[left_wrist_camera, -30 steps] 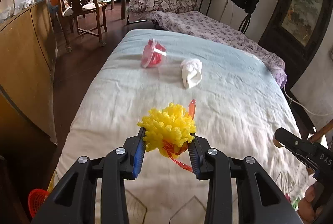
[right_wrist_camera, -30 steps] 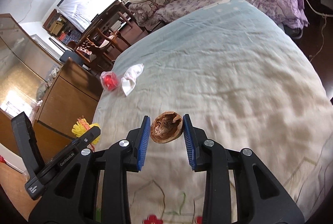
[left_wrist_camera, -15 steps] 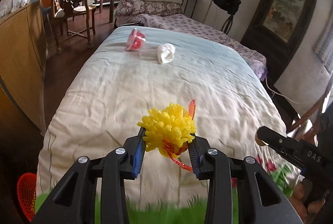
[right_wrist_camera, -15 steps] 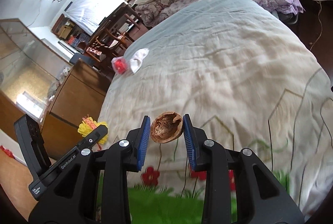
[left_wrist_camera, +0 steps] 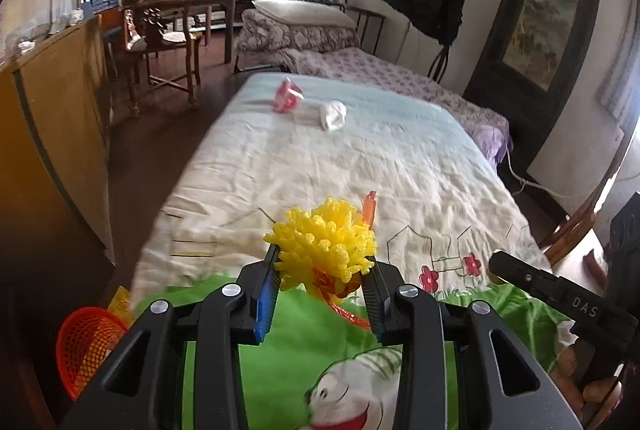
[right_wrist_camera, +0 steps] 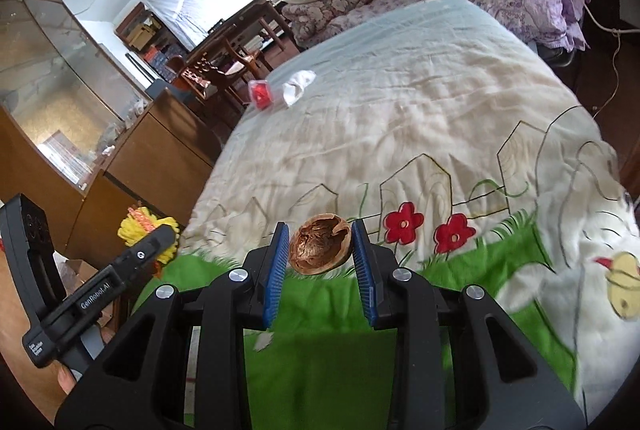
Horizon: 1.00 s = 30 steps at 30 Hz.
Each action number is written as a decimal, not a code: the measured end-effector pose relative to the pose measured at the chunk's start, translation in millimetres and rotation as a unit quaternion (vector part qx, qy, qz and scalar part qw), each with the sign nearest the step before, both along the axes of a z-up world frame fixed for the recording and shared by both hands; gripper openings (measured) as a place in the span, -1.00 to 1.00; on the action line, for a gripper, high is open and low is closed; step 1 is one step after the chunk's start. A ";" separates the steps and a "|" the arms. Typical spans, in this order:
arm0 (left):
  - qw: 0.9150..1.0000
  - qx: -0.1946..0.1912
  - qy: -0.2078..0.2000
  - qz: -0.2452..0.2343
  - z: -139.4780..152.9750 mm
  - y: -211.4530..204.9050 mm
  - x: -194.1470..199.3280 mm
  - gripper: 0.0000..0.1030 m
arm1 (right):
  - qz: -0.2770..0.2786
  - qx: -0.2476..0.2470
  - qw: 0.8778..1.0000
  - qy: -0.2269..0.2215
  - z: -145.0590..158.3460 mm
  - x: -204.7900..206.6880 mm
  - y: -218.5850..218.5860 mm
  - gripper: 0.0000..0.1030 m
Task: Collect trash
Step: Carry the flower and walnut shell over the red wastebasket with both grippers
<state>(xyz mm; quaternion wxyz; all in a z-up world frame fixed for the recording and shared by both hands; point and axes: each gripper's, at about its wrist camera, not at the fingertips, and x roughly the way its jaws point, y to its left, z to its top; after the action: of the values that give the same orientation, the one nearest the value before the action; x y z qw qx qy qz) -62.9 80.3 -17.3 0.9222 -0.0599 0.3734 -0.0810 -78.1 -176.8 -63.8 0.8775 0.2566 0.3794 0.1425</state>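
Left claw grips yellow foam net, right claw pinches walnut shell by its rims; shell could slip out before reaching orange basket.

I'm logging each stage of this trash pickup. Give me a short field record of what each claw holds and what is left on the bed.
left claw: shut on yellow foam net
right claw: shut on walnut shell half
left on bed: red-and-clear wrapper; white crumpled tissue
bin: orange mesh basket, on floor beside the bed's near corner
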 end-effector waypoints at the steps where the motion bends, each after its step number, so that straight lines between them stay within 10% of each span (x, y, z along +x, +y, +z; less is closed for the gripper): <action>1: 1.000 -0.004 -0.003 0.002 4.7 3.9 -3.7 -0.28 | 0.004 0.006 1.000 -0.009 8.5 -5.4 1.5 -0.36; 16: 0.993 -0.007 -0.067 0.092 61.0 107.4 -83.8 -0.26 | 0.098 -0.017 0.989 -0.109 90.9 -63.5 76.9 -0.36; 27: 0.980 -0.010 0.007 0.200 -2.4 234.1 -94.6 -0.24 | 0.212 -0.050 0.971 -0.095 90.6 -58.4 183.9 -0.35; 30: 0.973 0.009 0.044 0.226 -31.6 257.3 -93.3 0.37 | 0.237 -0.065 0.966 -0.079 80.1 -52.5 213.1 -0.35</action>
<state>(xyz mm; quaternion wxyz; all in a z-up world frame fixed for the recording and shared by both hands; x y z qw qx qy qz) -156.2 337.6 -48.8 0.8998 -0.1376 0.3912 0.1357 -130.6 36.2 16.3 0.8608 0.0895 0.3670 0.3411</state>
